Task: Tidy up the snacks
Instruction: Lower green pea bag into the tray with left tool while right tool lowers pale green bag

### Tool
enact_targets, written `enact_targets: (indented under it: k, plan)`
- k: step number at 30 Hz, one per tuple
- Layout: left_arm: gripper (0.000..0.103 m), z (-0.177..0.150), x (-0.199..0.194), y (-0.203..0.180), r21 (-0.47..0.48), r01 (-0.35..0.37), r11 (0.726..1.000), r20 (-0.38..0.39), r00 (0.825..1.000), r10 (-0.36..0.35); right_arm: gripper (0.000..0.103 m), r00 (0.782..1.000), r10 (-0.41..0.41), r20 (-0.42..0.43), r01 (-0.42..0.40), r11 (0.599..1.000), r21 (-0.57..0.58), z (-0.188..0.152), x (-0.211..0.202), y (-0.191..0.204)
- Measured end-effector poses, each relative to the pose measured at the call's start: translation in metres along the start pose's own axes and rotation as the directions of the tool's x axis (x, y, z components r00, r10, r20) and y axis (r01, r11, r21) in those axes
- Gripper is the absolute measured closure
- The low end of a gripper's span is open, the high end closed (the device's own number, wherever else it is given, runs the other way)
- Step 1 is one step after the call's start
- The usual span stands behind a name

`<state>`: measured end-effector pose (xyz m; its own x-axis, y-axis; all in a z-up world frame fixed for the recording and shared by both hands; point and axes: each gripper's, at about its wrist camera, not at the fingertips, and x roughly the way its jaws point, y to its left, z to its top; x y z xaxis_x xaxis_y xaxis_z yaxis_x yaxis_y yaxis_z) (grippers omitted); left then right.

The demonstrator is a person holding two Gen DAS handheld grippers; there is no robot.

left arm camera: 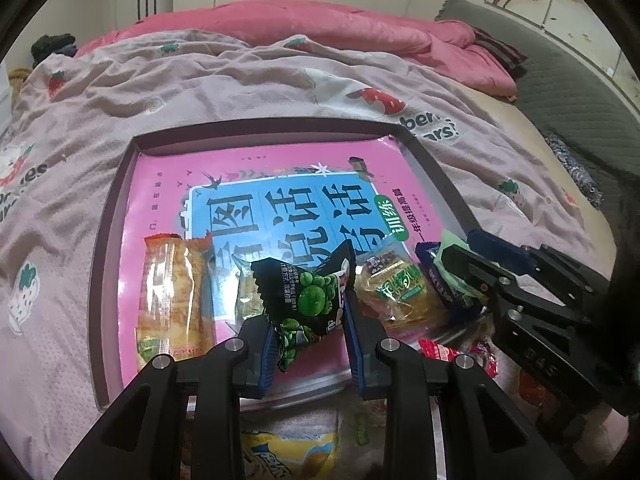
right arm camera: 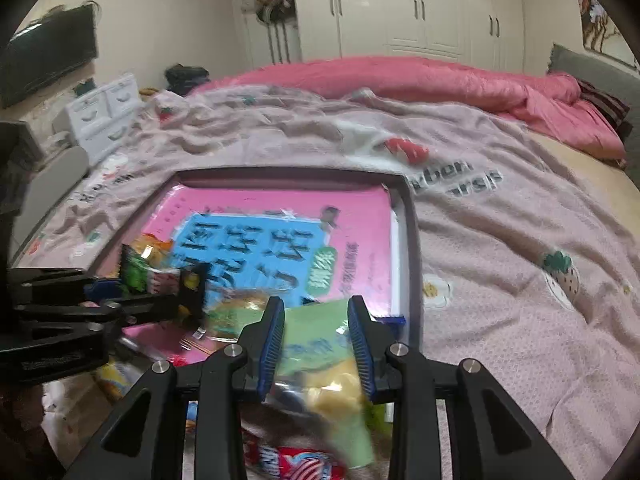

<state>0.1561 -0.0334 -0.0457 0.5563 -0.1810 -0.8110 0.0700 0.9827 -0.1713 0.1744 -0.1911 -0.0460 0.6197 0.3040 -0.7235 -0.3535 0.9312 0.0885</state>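
A dark-rimmed tray (left arm camera: 108,216) lies on the bed with a pink book (left arm camera: 280,172) inside. On the book lie an orange packet (left arm camera: 176,296) and a yellow-green packet (left arm camera: 400,288). My left gripper (left arm camera: 310,336) is shut on a black packet with green peas (left arm camera: 308,296), held above the tray's near edge. My right gripper (right arm camera: 318,344) is shut on a light green packet (right arm camera: 316,344) at the tray's near right corner (right arm camera: 412,280); it shows in the left wrist view (left arm camera: 460,264) too. The left gripper with its packet (right arm camera: 140,276) appears at left in the right wrist view.
Loose snacks lie on the blanket in front of the tray: a yellow packet (left arm camera: 288,452), red wrappers (left arm camera: 440,352) and a red-white packet (right arm camera: 296,460). A pink quilt (left arm camera: 320,24) is heaped at the back. White drawers (right arm camera: 104,112) stand left of the bed.
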Motion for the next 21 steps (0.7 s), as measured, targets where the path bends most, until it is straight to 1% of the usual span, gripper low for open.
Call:
enact_targets:
  k: [3,9,16,21]
  plan:
    - [0.073,0.001,0.001,0.002,-0.004,-0.003,1.0,0.002,1.0,0.003,0.07,1.0,0.019,0.001,-0.019,0.999,0.043,0.001,0.001,-0.008]
    - [0.073,0.002,0.001,0.005,-0.014,-0.01,1.0,0.004,1.0,0.01,0.07,1.0,0.013,0.002,-0.013,0.999,0.046,0.0,0.002,-0.009]
    - [0.072,0.002,0.001,0.008,-0.029,-0.007,1.0,0.003,1.0,0.007,0.069,0.994,0.109,0.014,-0.11,0.991,0.082,0.003,0.009,-0.006]
    - [0.072,0.002,-0.001,0.011,-0.042,-0.001,0.999,0.0,1.0,0.001,0.069,0.991,0.131,0.021,-0.132,0.989,0.062,0.004,0.014,0.002]
